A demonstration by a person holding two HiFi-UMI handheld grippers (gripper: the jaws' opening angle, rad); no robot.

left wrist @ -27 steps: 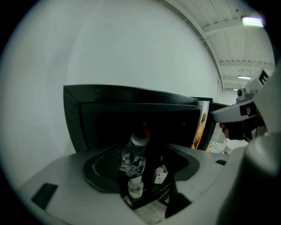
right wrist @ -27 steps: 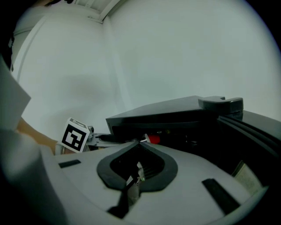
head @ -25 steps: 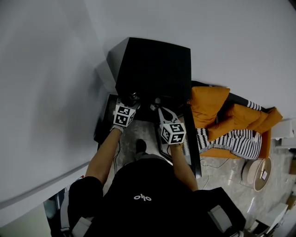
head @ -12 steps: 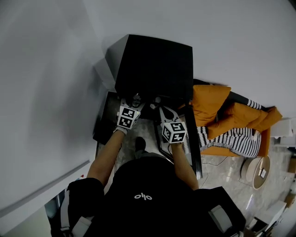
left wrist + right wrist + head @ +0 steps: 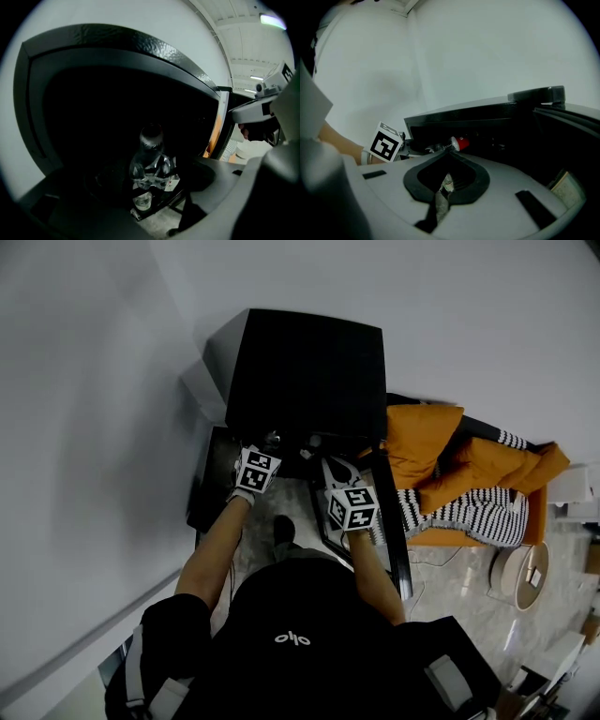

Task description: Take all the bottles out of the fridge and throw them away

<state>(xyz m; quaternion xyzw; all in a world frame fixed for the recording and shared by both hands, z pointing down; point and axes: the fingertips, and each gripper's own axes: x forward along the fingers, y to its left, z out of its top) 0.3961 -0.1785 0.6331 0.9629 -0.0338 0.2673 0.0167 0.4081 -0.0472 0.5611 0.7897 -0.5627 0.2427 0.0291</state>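
Though hidden overhead, bottle (image 5: 151,161) stands ungripped within just-widening left claw (image 5: 145,194); right claw (image 5: 449,150) closed.

Soft, even light fills the head view, with no hard shadows. The white wall (image 5: 94,427) greys toward the left edge, and the black top of the fridge (image 5: 309,371) swallows nearly all detail. Straight lines bow near the frame's edges. The left gripper view has black corners from the wide lens. The fridge's inside is close to pitch dark there, and only faint glints pick out a bottle (image 5: 151,164), possibly clear plastic. A ceiling lamp (image 5: 272,19) flares at the top right. The right gripper view is bright, its near foreground soft and unfocused.
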